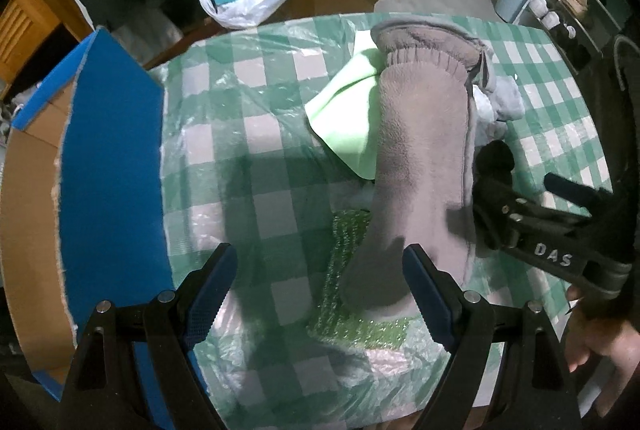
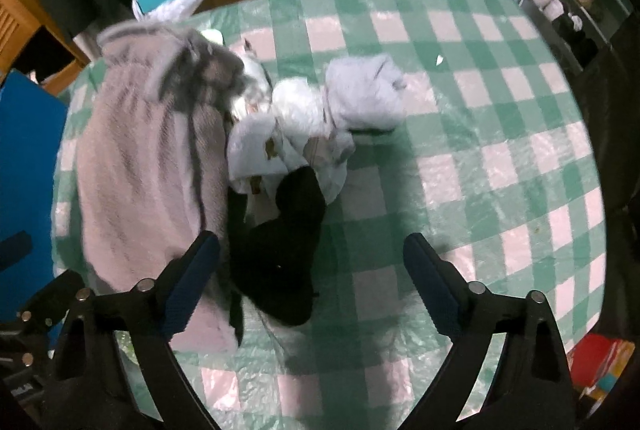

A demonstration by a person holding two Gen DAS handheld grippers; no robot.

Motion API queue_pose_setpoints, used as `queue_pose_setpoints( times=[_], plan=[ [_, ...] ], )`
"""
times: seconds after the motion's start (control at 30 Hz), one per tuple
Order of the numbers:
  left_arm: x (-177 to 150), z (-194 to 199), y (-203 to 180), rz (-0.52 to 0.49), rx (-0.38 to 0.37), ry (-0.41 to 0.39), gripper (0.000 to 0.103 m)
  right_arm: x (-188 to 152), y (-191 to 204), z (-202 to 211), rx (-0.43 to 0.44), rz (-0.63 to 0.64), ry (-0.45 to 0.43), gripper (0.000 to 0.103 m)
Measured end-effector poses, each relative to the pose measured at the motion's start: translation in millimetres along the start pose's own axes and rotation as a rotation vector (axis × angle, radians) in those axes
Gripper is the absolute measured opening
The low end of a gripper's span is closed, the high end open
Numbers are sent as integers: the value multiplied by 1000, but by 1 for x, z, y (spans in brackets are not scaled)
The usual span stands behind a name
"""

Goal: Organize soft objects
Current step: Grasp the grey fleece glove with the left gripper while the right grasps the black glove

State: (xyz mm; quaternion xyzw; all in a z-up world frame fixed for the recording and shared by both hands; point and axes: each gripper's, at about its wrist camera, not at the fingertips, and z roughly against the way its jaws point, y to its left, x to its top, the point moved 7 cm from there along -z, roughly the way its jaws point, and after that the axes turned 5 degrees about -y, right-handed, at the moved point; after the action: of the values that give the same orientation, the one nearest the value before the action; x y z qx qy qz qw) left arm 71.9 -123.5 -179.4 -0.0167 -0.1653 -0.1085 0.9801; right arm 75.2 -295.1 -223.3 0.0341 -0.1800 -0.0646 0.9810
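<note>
Both the left hand-held gripper (image 1: 320, 290) and right hand-held gripper (image 2: 312, 282) hang wide open and empty, approaching; next, the right must close on the black sock (image 2: 280, 262) between its jaws, the grey fleece garment (image 1: 420, 149) lying ahead of the left.

the left claw (image 1: 320, 290) points steeply down, its blue-padded jaws spread wide with nothing pinched between the pads. the right claw (image 2: 312, 282) also tilts steeply down, jaws wide apart and gripping nothing. a bare hand (image 1: 600, 334) grips the right claw's handle at the left view's edge.
</note>
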Motion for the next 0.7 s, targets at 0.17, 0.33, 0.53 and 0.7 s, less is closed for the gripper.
queue_pose_setpoints(
  times=[0.17, 0.33, 0.53, 0.7],
  plan=[
    [2, -8, -5, 1, -24, 13, 86, -9, -1, -11, 53, -31, 43, 69],
    [6, -16, -10, 14, -52, 27, 86, -10, -9, -5, 100, -89, 47, 38],
    [15, -24, -18, 38, -88, 31, 86, -6, -20, 4, 71, -107, 24, 38],
    [24, -30, -27, 34, -105, 33, 86, -6, -23, 5, 44, -89, 17, 38]
  ],
)
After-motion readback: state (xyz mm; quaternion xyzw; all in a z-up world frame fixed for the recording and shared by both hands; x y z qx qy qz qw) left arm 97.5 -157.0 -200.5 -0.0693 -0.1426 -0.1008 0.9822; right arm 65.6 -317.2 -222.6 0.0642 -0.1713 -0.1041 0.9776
